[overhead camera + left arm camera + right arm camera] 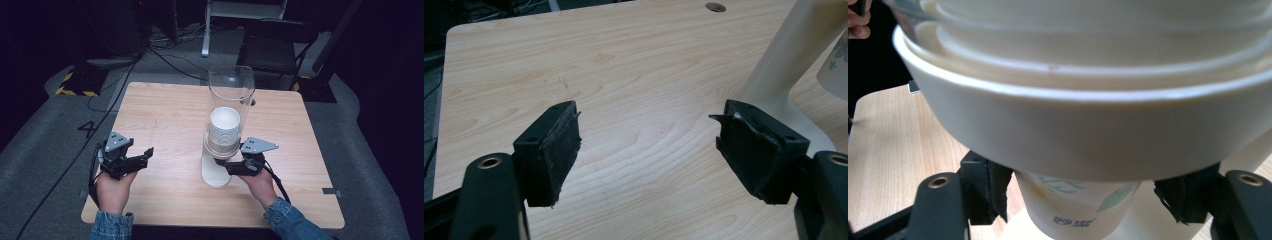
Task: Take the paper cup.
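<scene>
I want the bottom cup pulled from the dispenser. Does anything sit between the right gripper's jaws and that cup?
Nothing visible does. In the right gripper view the right gripper has one jaw on each side of the paper cup, just under the dispenser's cream collar. Whether the pads touch it is unclear.

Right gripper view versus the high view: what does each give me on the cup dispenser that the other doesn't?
Right gripper view alone: the paper cup hanging below the dispenser's cream collar, its leaf print and lettering, and a jaw on either side of it, contact not clear.

High view alone: the clear tube with the cup stack's open top, the whole table, and the left gripper open and idle.

Both: the dispenser and the right gripper at its outlet.
</scene>
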Tool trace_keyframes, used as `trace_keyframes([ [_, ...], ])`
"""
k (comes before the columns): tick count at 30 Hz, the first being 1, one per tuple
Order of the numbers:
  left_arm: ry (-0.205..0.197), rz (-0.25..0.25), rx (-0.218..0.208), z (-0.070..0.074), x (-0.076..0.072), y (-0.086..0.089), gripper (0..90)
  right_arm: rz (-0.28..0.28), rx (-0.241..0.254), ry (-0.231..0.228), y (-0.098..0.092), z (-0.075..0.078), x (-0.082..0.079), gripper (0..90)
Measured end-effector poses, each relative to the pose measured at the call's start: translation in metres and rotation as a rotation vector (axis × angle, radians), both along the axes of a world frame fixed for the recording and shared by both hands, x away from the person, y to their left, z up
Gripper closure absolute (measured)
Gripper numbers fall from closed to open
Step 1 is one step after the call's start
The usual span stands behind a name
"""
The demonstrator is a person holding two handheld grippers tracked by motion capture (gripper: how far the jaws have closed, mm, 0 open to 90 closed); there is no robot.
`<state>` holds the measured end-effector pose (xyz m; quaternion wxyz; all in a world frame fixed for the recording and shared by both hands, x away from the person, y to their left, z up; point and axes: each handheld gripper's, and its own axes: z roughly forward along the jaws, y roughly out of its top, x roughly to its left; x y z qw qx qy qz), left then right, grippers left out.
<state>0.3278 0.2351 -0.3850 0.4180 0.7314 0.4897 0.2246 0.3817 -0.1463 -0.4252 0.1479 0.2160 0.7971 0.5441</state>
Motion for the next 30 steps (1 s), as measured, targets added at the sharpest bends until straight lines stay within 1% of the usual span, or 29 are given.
trace_keyframes([
  [9,0.0,0.002,-0.001,-0.0005,0.0001,-0.0004,24.9,0.009,0.001,-0.019,-0.001,-0.002,0.0018,32.2],
  [10,0.0,-0.001,0.001,-0.0005,0.0002,-0.0003,24.9,0.011,-0.001,-0.034,-0.0013,-0.003,0.0027,32.3],
  [13,0.0,0.001,-0.001,-0.0004,-0.0001,-0.0007,24.9,0.012,-0.002,-0.04,-0.0017,-0.0037,0.003,32.2],
  [15,-0.001,0.0,0.001,-0.0003,-0.0001,-0.0005,24.9,0.011,-0.007,-0.055,-0.0016,-0.0042,0.0034,32.2],
  [18,0.001,-0.001,0.003,-0.0007,0.0003,-0.0001,24.9,0.009,-0.01,-0.067,-0.0019,-0.0057,0.0035,32.2],
  [20,0.002,-0.001,0.003,-0.0008,0.0003,-0.0001,24.9,0.011,-0.009,-0.068,-0.002,-0.0063,0.0039,32.2],
  [24,0.003,-0.002,0.002,-0.0008,0.0002,-0.0003,24.9,0.017,0.004,-0.053,-0.0026,-0.0081,0.0052,32.4],
  [30,0.002,-0.001,0.003,-0.0008,0.0003,-0.0001,24.9,-0.004,0.003,-0.021,-0.0015,-0.007,0.0018,32.5],
])
